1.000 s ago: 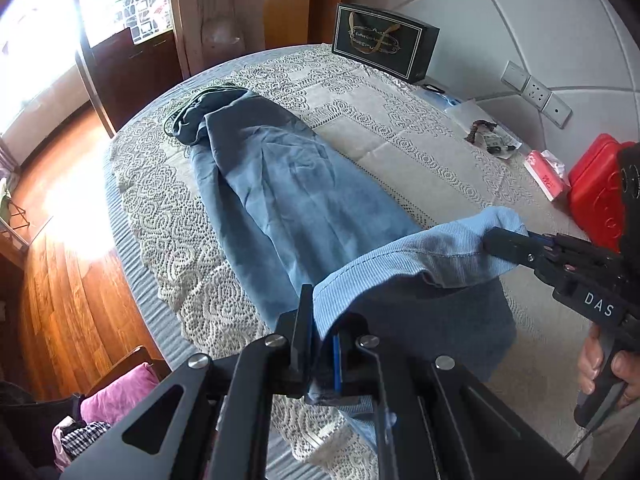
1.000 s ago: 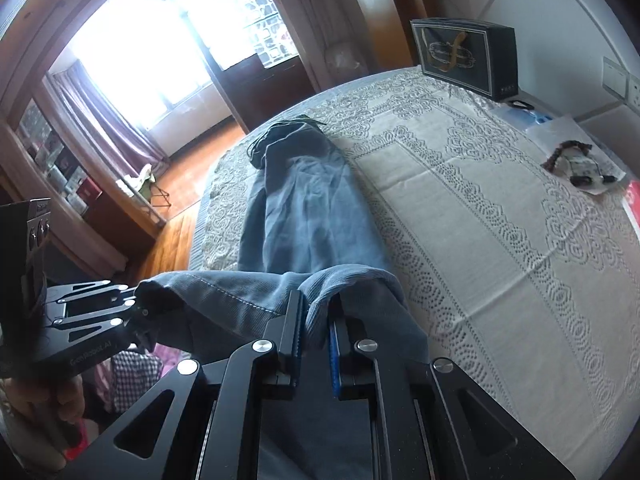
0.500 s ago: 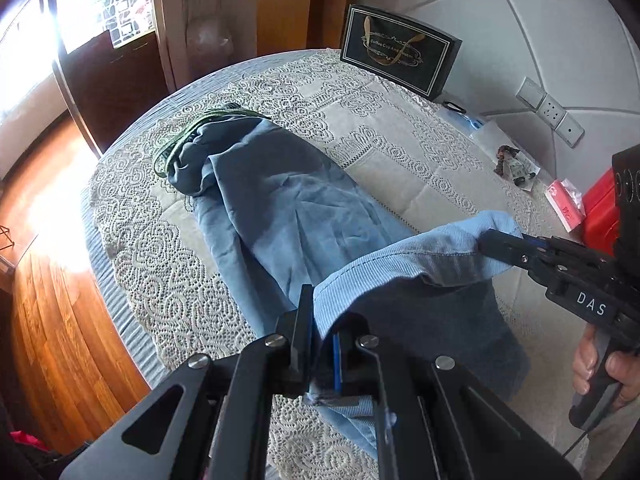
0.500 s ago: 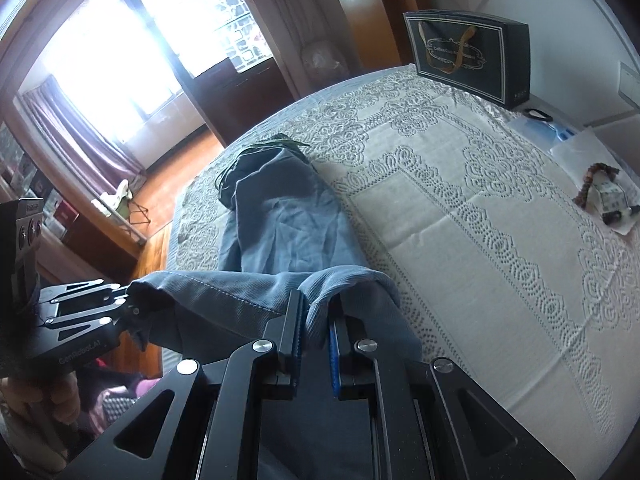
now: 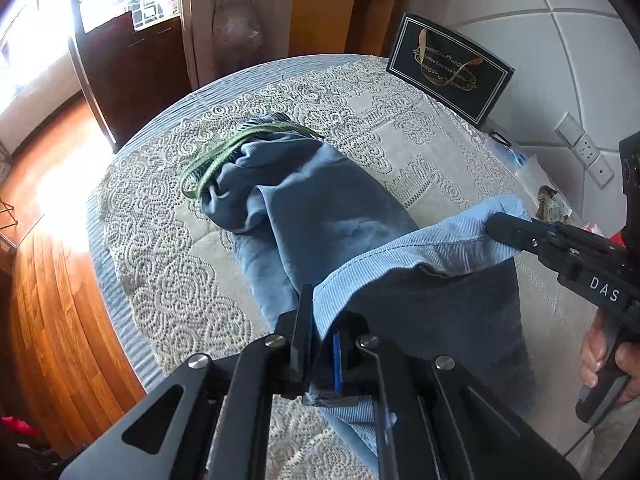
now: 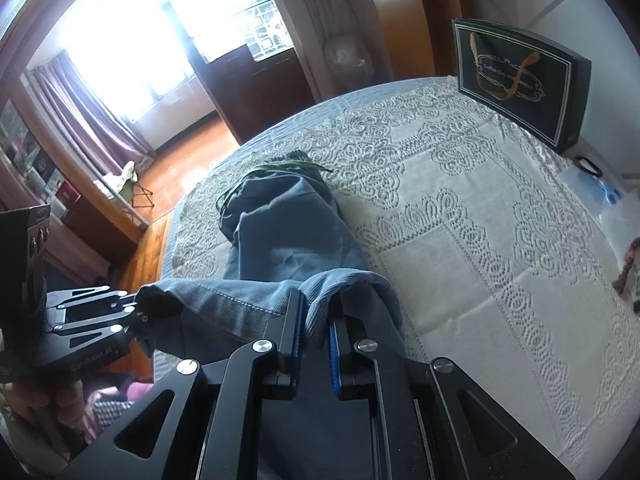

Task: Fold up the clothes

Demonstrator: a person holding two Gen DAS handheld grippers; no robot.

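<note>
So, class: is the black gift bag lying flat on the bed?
No, the black gift bag stands upright at the bed's far edge.

Your right hand (image 5: 608,364) is cut off by the frame edge, and the gold lettering on the black box (image 5: 450,68) is too small to read. The trousers (image 5: 320,216) hide the bedspread (image 5: 160,256) beneath them, and their hem disappears between the fingers (image 5: 301,320).

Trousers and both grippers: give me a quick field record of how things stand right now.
garment: blue trousers, far end lying on the bed, near hem lifted
left gripper: shut on the hem's left corner
right gripper: shut on the hem's right corner
hem between grippers: stretched in the air, slightly sagging
drawstring: green, at the far waistband
surface: lace bedspread
nearby: black gift bag at the far edge of the bed
</note>
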